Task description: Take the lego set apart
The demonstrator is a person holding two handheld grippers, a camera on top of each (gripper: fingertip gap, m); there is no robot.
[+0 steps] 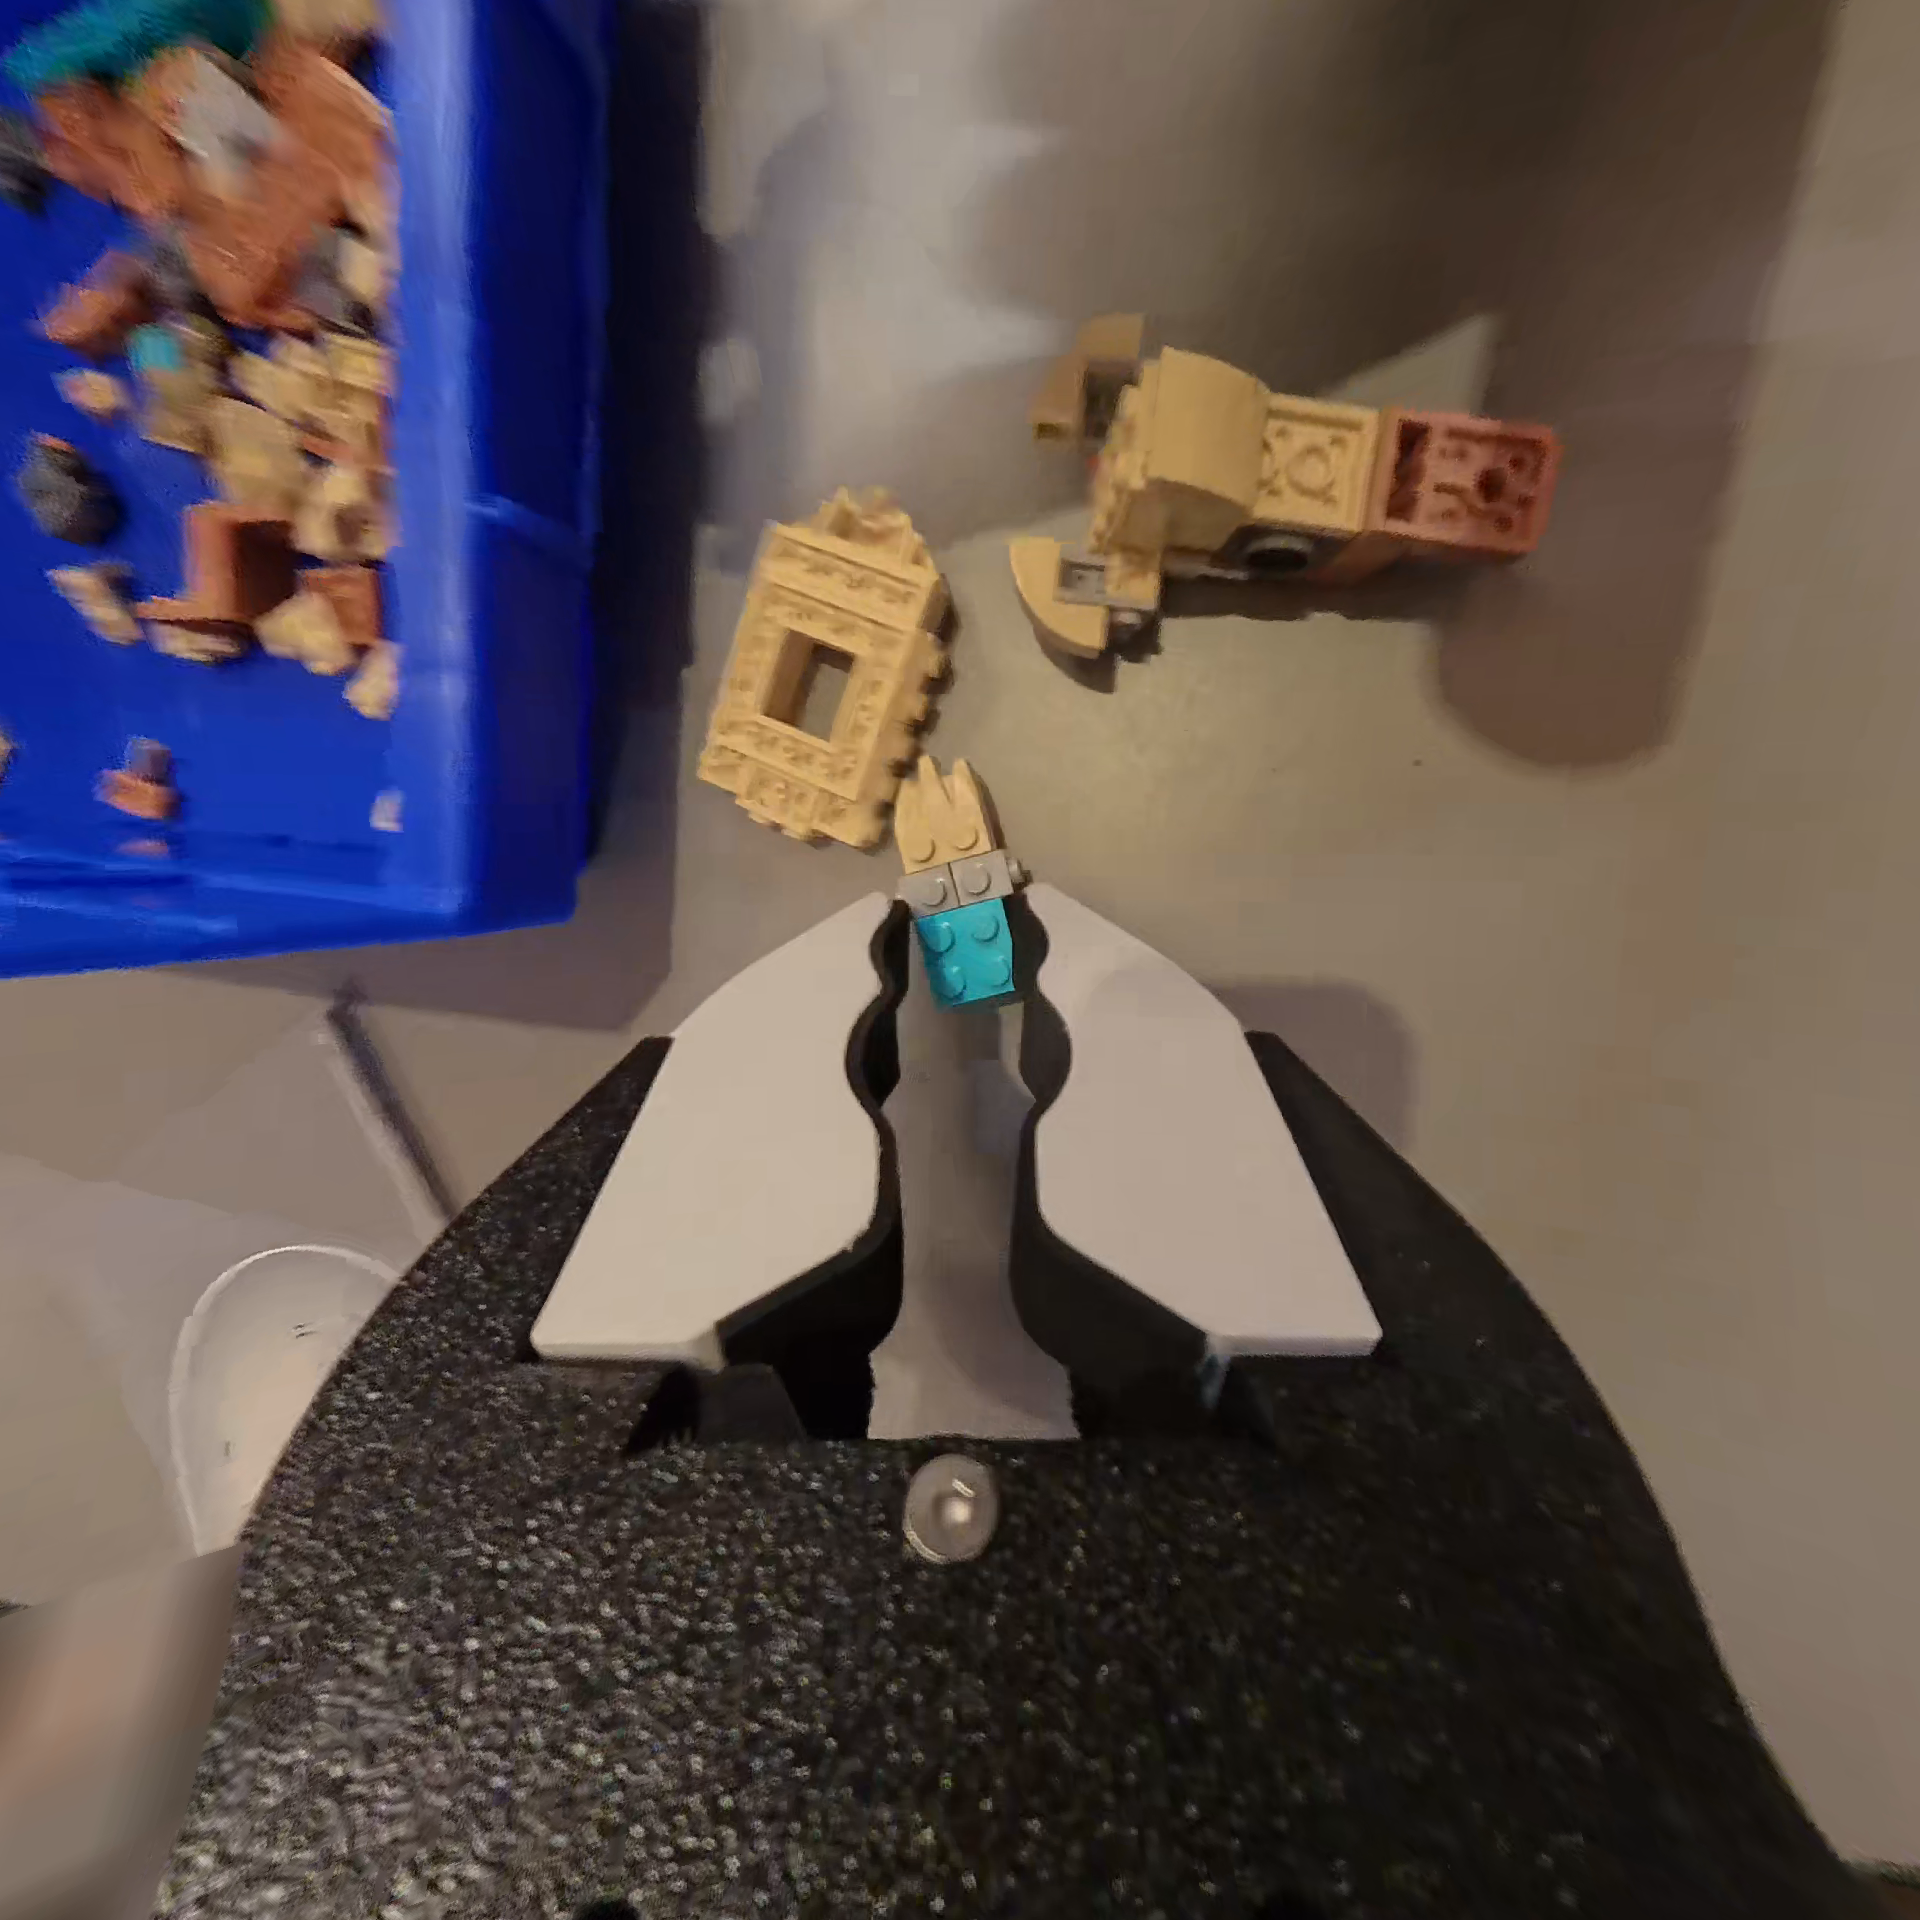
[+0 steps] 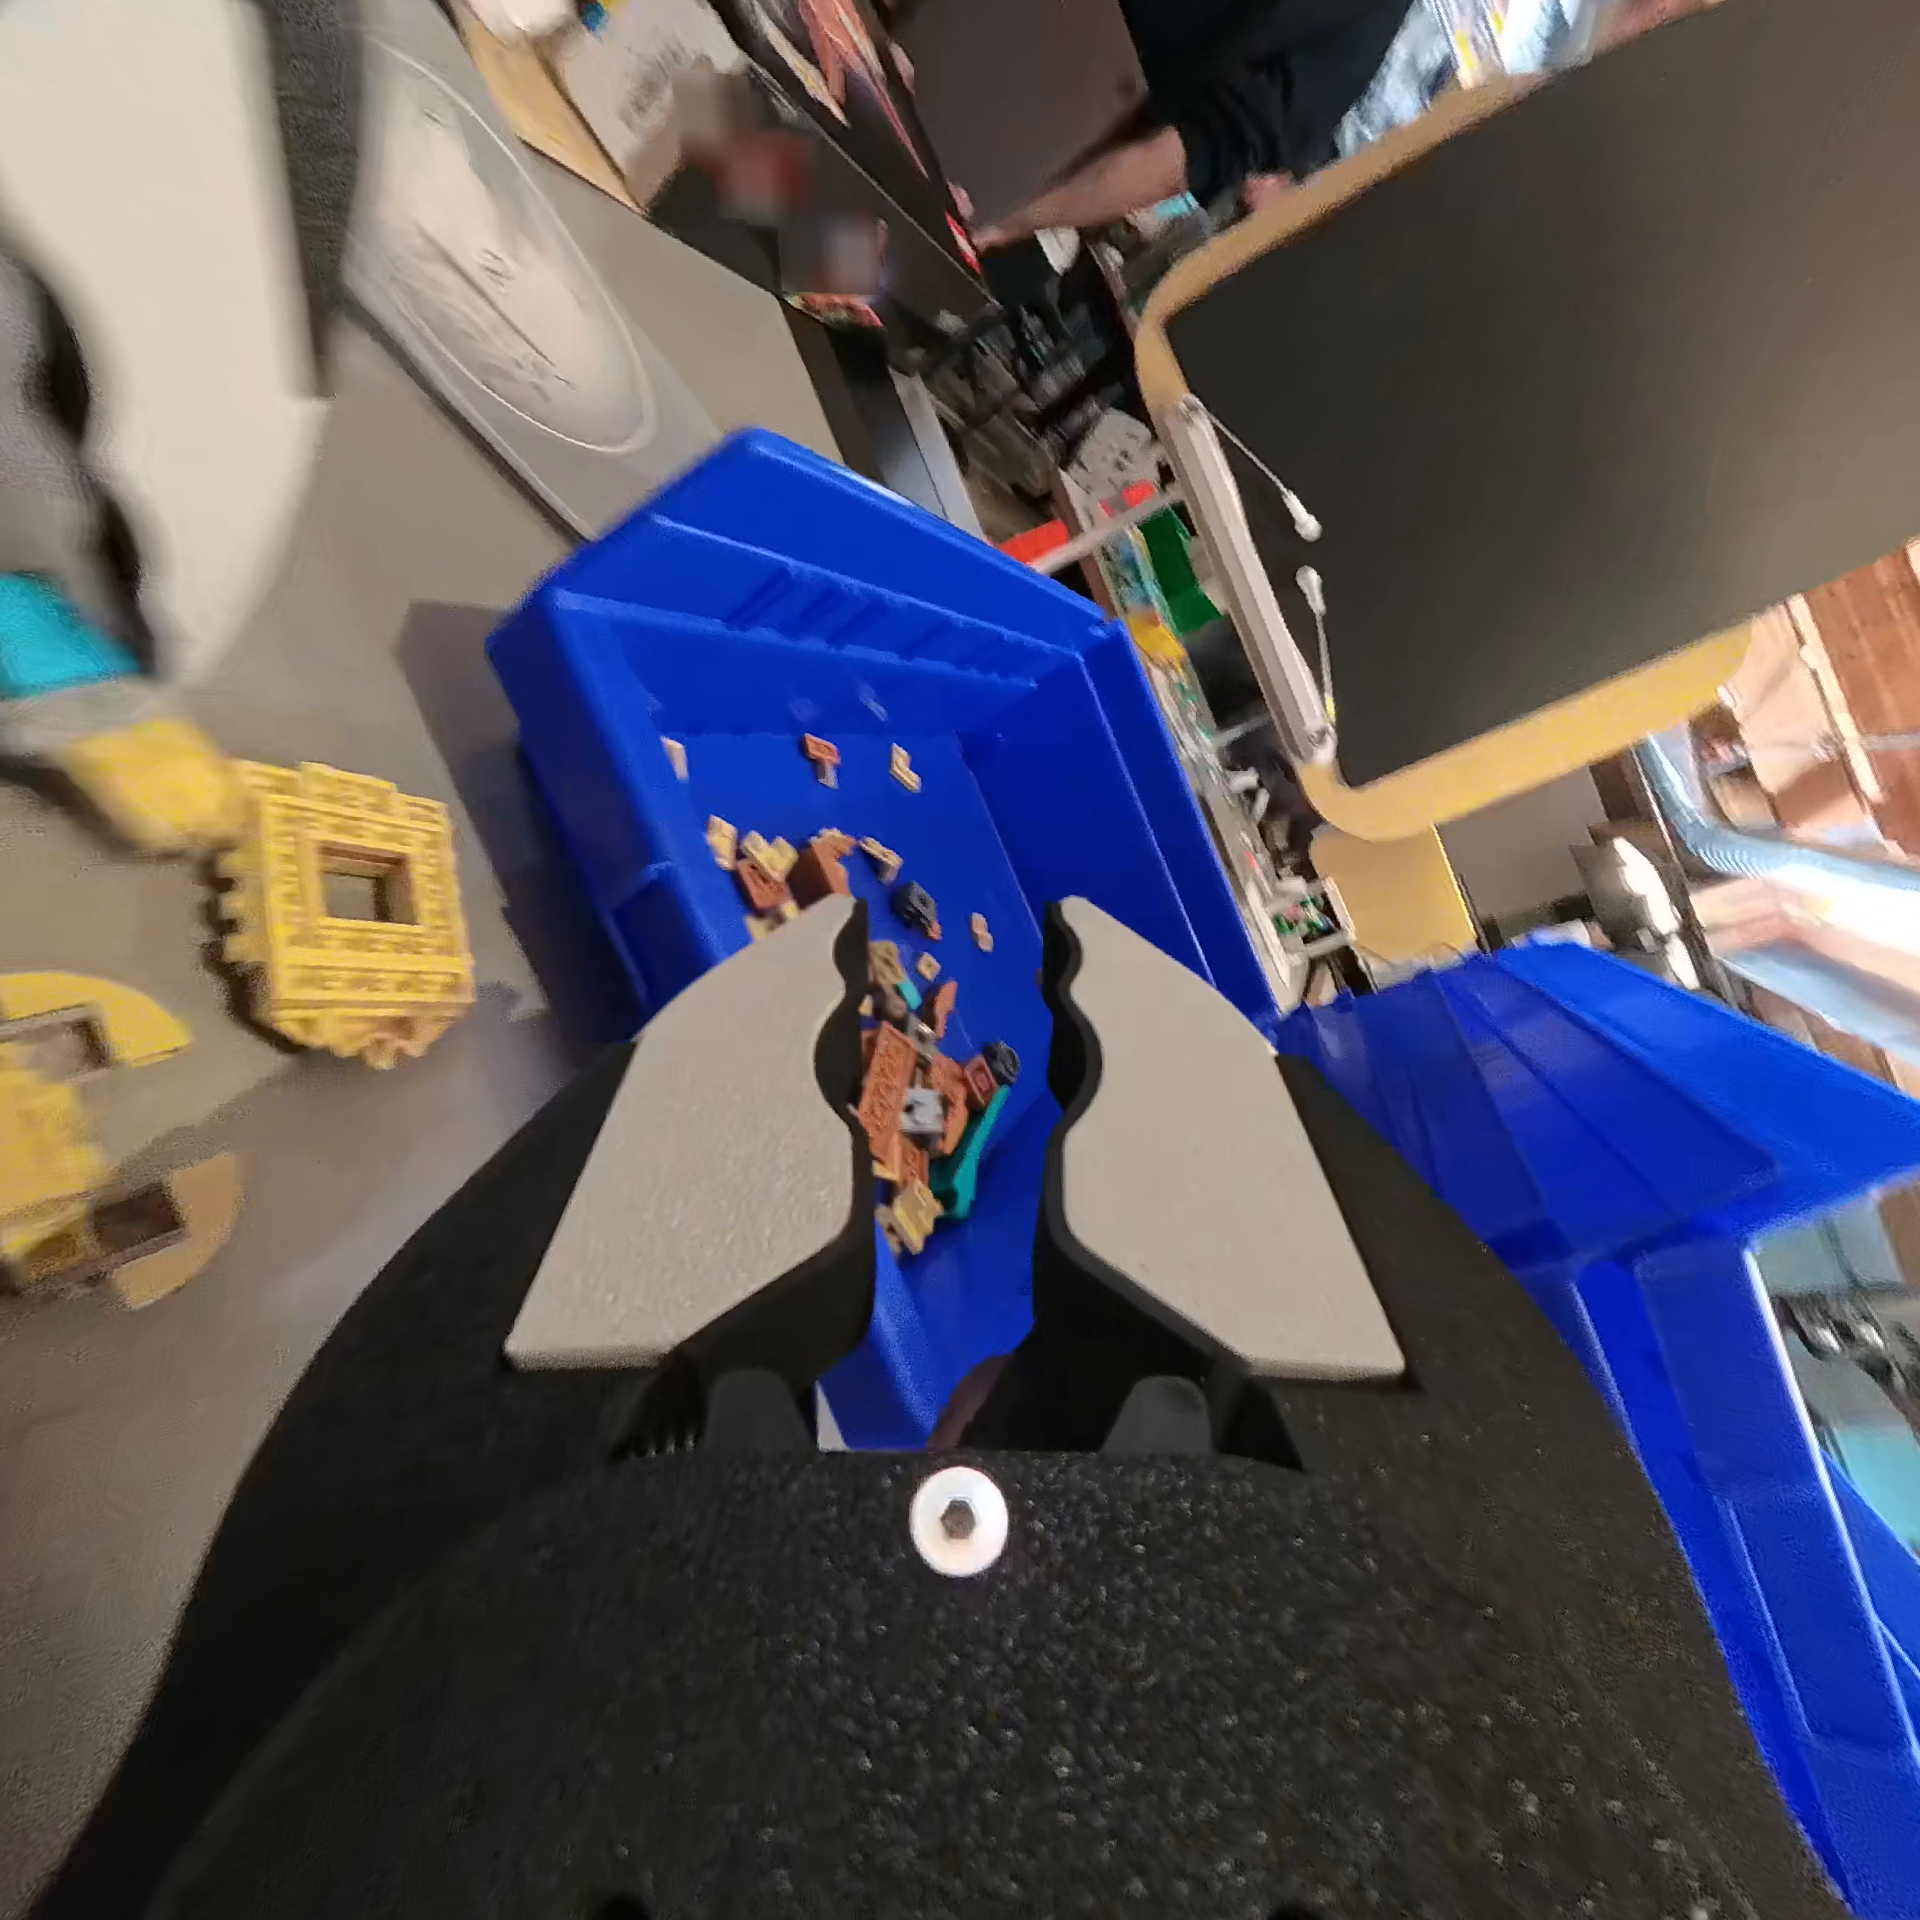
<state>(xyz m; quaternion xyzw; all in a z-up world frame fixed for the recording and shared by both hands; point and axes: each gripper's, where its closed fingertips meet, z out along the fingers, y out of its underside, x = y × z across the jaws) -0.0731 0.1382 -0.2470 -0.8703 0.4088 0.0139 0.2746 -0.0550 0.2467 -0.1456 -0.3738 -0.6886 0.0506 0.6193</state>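
Note:
My left gripper (image 1: 961,914) is shut on a small brick piece: a teal brick (image 1: 964,954) between the pads, with grey plates (image 1: 956,883) and tan pointed parts (image 1: 945,816) sticking out ahead. It also shows blurred at the left edge of the right wrist view (image 2: 52,634). A tan square frame of bricks (image 1: 821,686) lies just beyond it on the grey table (image 1: 1351,935). A tan and pink brick build (image 1: 1278,488) lies farther right. My right gripper (image 2: 951,920) is open and empty over a blue bin (image 2: 1039,644) of loose bricks (image 2: 914,1081).
The blue bin (image 1: 499,520) stands left of the tan frame. A second blue bin (image 2: 1558,1091) is at the right. A dark board with a wooden edge (image 2: 1558,364) hangs above. A person's arm (image 2: 1101,197) is far back. A white round object (image 1: 260,1351) sits lower left.

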